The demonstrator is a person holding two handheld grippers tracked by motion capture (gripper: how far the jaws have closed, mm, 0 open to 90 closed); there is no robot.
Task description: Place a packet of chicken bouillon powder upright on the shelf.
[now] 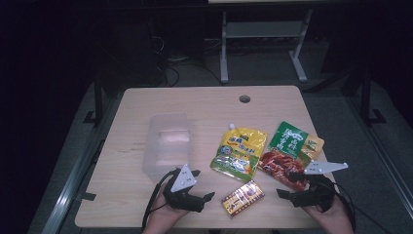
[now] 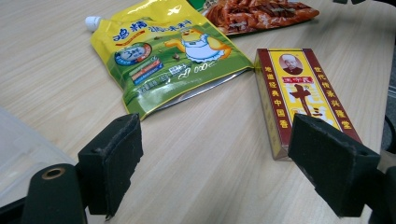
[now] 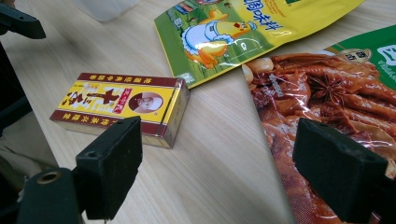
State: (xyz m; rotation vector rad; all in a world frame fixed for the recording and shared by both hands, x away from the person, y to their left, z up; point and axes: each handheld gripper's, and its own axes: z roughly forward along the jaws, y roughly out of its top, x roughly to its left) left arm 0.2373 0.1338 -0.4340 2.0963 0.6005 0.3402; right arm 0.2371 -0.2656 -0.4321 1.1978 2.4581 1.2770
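Table (image 1: 146, 102) from the high view: clear bin (image 1: 168, 141) is my landmark. Yellow pouch (image 1: 239, 152) lies right of the bin, red-green pouch (image 1: 287, 153) farther right, touching the yellow one's edge. Box (image 1: 242, 197) sits right of the bin and nearer to me than both pouches. My left gripper (image 1: 198, 186) hovers just at the bin's near corner, jaws apart, nothing in them. My right gripper (image 1: 292, 184) is well right of the bin, over the near end of the red-green pouch, also spread and empty. Bin looks empty as far as I can tell.

Left gripper view: my jaws stand wide with bare table between them. Box (image 2: 299, 93) is just ahead by the right-hand jaw, not gripped. Yellow pouch (image 2: 168, 51) lies beyond, spout up-left; a sliver of the bin (image 2: 18, 144) shows at the low left edge.

Right gripper view: jaws wide, empty. Red-green pouch (image 3: 327, 102) runs under the right-hand jaw, the box (image 3: 121, 105) lies beyond the left-hand one, the yellow pouch (image 3: 233, 28) farther off, a bit of the bin (image 3: 105, 7) at the top.

Progress, my guess: packing the bin hasn't started. All three items are on the table; nothing grasped. Everything is left: grab, carry, drop in. Box looks like the left's first pick.
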